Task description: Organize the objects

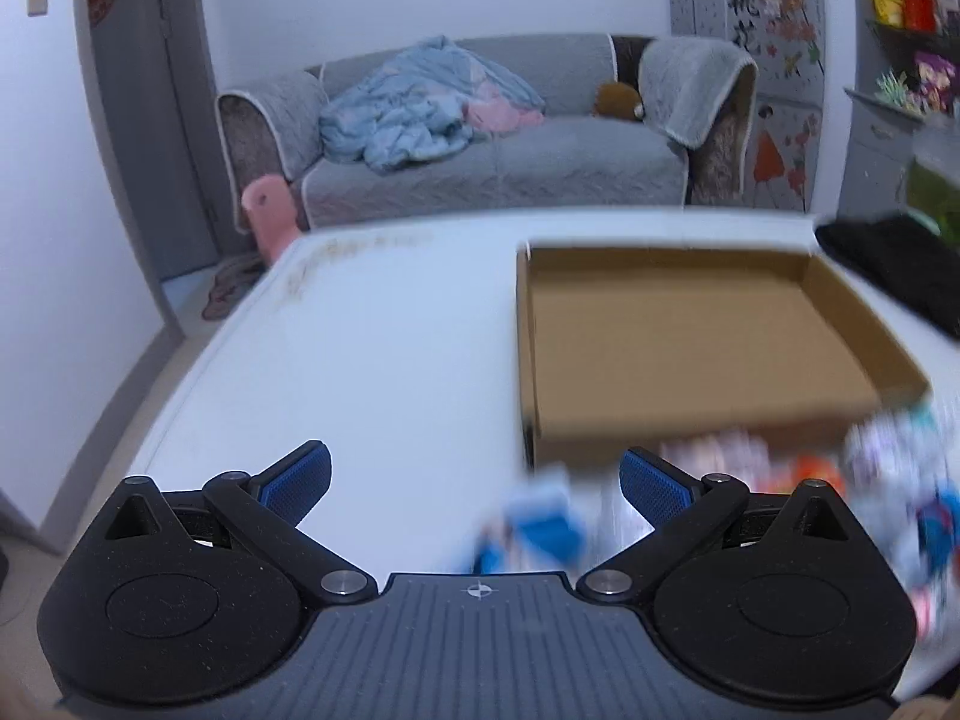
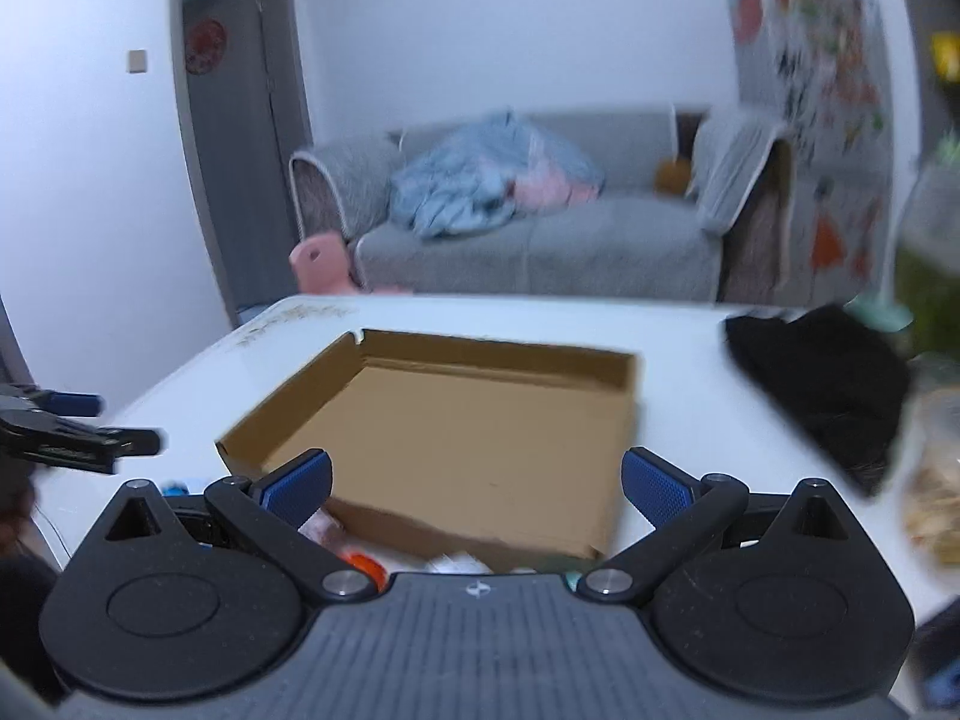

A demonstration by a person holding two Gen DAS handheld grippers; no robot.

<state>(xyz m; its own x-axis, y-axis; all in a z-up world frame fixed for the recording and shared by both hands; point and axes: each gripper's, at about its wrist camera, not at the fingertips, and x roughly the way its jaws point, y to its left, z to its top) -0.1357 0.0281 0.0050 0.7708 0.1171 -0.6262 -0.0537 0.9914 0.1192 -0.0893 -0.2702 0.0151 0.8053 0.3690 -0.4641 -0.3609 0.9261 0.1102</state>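
Hovering above the white table (image 1: 372, 360), both grippers hang with their blue pads spread wide and nothing between them, so neither holds anything. Everything here is best placed against the shallow cardboard box (image 1: 690, 348), which sits open and empty (its floor bare brown card) toward the middle of the table. The loose items (image 1: 540, 522), a blurred scatter of blue, white and orange packets, lie just outside the box's near wall, between that wall and the grippers. From the left gripper (image 1: 474, 483) the box is ahead and off to the right, and the nearest packet lies directly under the gap between its pads, slightly right of centre. From the right gripper (image 2: 474, 483) the box (image 2: 456, 420) is straight ahead, its near wall passing just beyond the pads, while only slivers of the packets (image 2: 360, 564) show beneath the gripper body. By my reckoning the left gripper is the better placed for a first pick, since an item sits nearly in line with it; the carry then goes forward and right over the near wall. Motion blur hides the packets' shapes, so their long axes and which way they point cannot be told. A black cloth (image 2: 828, 390) lies right of the box, well apart from the packets.
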